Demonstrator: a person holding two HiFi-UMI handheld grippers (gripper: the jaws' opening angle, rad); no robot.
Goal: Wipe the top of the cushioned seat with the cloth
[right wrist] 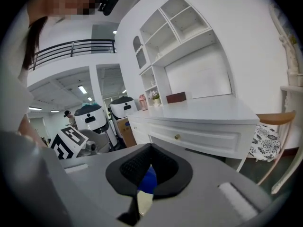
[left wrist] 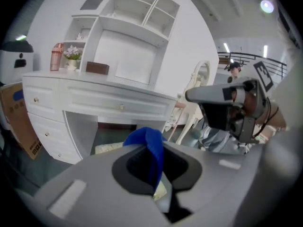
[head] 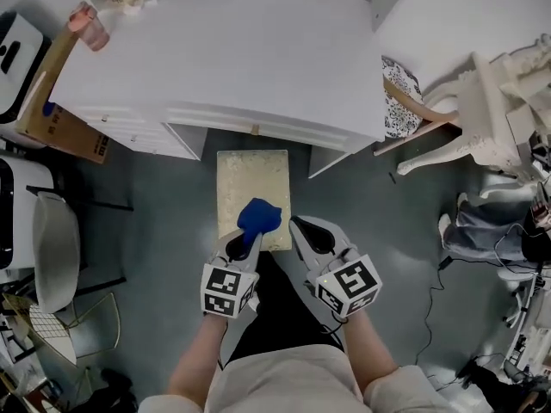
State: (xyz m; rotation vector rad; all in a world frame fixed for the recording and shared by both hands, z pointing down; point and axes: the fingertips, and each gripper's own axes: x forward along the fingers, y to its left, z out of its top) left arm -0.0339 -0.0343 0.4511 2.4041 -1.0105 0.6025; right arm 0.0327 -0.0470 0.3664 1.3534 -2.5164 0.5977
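The blue cloth (head: 258, 216) is clamped in your left tongs (head: 248, 237) over the near end of the beige seat (head: 252, 175), which stands before the white worktop (head: 241, 58); your right tongs (head: 300, 226), just beside, are together and empty

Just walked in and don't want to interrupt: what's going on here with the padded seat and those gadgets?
A person stands at a white desk with a gripper in each hand. The left gripper has its fingers shut on a blue cloth, held over the near end of the cushioned seat in front of the desk. The right gripper is beside it, shut and empty. Whether the cloth touches the seat is unclear.
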